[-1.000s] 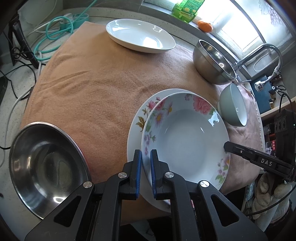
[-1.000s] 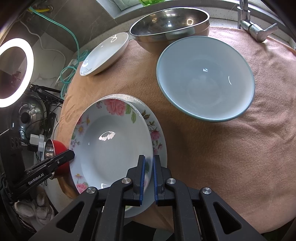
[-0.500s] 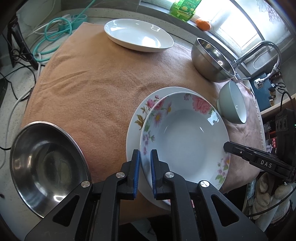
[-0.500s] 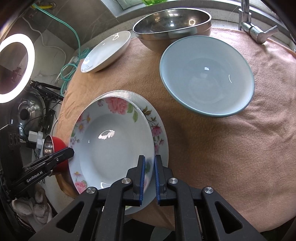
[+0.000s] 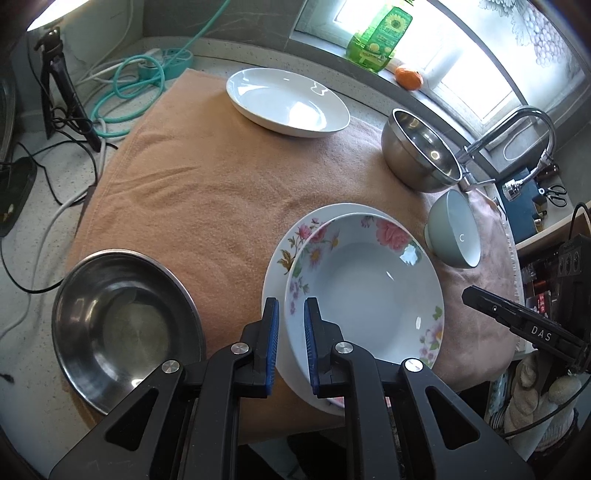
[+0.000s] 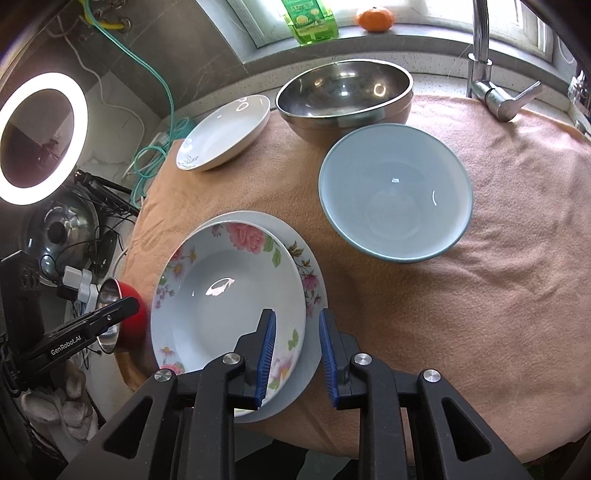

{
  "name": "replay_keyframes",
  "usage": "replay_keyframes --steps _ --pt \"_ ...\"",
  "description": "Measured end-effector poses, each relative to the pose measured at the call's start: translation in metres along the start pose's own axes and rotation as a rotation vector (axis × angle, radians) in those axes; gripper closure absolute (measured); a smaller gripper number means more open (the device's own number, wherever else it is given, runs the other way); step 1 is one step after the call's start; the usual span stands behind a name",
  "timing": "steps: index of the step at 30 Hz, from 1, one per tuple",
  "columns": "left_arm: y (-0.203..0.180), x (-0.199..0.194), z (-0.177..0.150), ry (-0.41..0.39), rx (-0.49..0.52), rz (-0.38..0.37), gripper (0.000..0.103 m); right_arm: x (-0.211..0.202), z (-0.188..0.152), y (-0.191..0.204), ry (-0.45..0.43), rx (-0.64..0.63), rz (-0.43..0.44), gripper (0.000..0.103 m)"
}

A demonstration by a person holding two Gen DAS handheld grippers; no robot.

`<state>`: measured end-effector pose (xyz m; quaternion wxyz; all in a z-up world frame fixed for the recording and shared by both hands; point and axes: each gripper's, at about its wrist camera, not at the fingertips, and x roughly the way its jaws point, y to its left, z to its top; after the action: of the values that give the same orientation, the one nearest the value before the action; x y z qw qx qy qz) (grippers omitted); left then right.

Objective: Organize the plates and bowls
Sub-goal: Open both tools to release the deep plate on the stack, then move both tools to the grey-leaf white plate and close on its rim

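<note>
A deep floral plate (image 5: 373,284) (image 6: 225,295) lies stacked on a flat floral plate (image 5: 277,273) (image 6: 314,266) on an orange towel (image 5: 207,184). My left gripper (image 5: 290,321) is open, its jaws on either side of the stack's left rim. My right gripper (image 6: 297,332) is open, its jaws either side of the right rim. A white plate (image 5: 288,101) (image 6: 225,136), a steel bowl (image 5: 421,151) (image 6: 345,96), a grey-blue bowl (image 5: 456,234) (image 6: 395,192) and a shallow steel bowl (image 5: 122,325) lie around.
A tap (image 5: 517,122) (image 6: 484,66) stands at the towel's far edge. Cables and a teal hose (image 5: 125,88) lie left. A ring light (image 6: 40,136), a small red cup (image 6: 123,321), a green bottle (image 6: 310,18) and an orange (image 6: 375,18) are around.
Both grippers have opened from shut on the deep plate's rim and drawn back slightly. The plate now rests on the flat floral plate.
</note>
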<state>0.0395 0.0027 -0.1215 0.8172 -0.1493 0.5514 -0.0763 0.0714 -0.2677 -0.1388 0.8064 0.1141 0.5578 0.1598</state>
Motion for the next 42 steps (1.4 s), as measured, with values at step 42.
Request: replay_keyframes --steps 42 --pt "-0.028 -0.075 0.118 -0.28 -0.034 0.026 0.091 -0.09 0.118 0.061 -0.193 -0.225 0.192 0.076"
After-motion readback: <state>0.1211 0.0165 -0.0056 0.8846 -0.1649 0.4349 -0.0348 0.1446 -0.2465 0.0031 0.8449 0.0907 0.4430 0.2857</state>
